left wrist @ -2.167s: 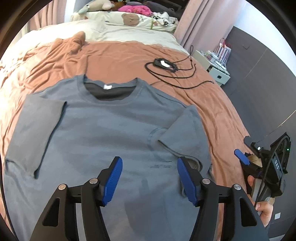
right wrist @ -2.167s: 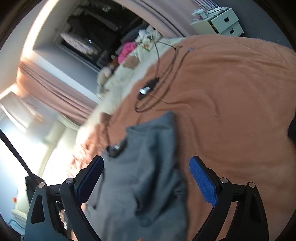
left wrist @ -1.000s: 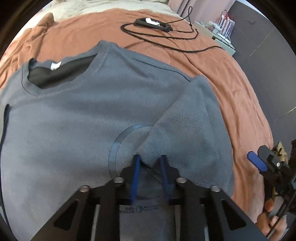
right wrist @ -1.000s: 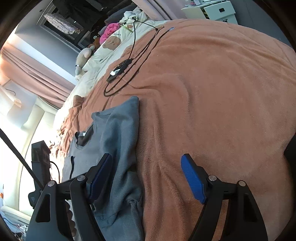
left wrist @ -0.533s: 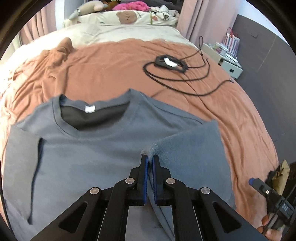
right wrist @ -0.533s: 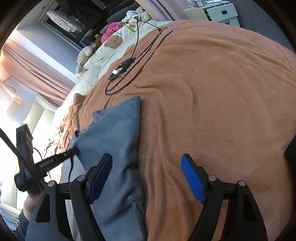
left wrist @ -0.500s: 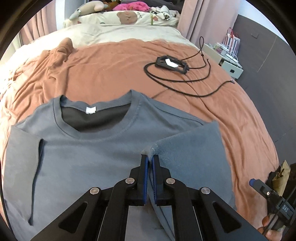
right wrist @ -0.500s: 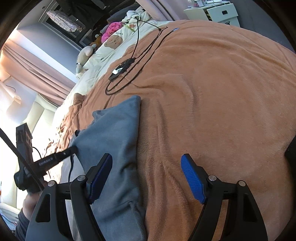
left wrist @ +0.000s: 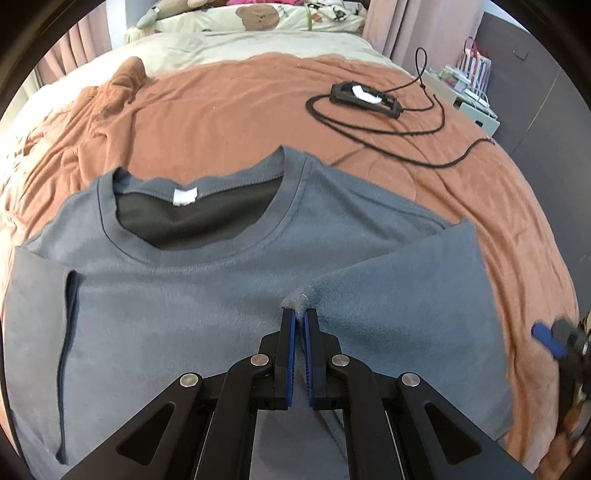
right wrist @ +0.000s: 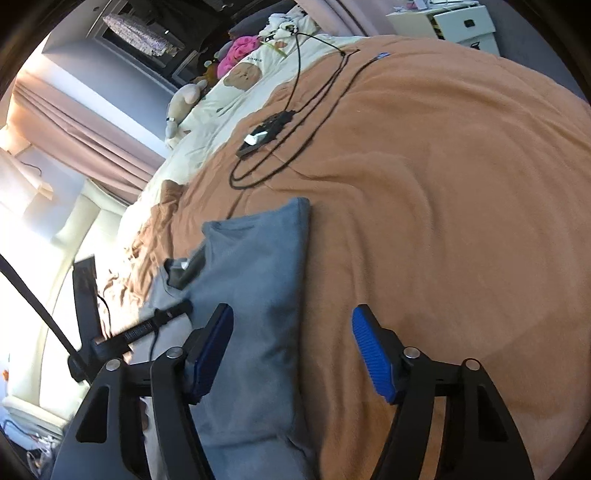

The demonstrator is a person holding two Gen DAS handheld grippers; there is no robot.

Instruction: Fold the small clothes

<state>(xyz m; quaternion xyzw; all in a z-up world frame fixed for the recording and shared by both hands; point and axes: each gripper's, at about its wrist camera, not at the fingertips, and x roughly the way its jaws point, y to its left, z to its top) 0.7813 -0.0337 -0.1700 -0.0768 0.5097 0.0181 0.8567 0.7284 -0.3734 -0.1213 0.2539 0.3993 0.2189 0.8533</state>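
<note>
A wide bed under a rust-orange fleece blanket [left wrist: 229, 107]; pink curtains [right wrist: 85, 136] behind it, a white bedside cabinet [right wrist: 458, 22] beside it.

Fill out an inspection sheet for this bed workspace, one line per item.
Surface: rust-brown blanket over the bed, wrinkled at its far left.
Job's things: grey T-shirt spread flat, collar away from the camera; one sleeve folded over the body.
Clutter: black device on the blanket beyond the shirt.
Grippers: left tongs shut on the folded sleeve's corner; right tongs open, just been closing, above the shirt's edge, pads not pressing it.
Cables: black cord looped around the device.
Surroundings: bear-print pillow, pink curtains, white nightstand.
</note>
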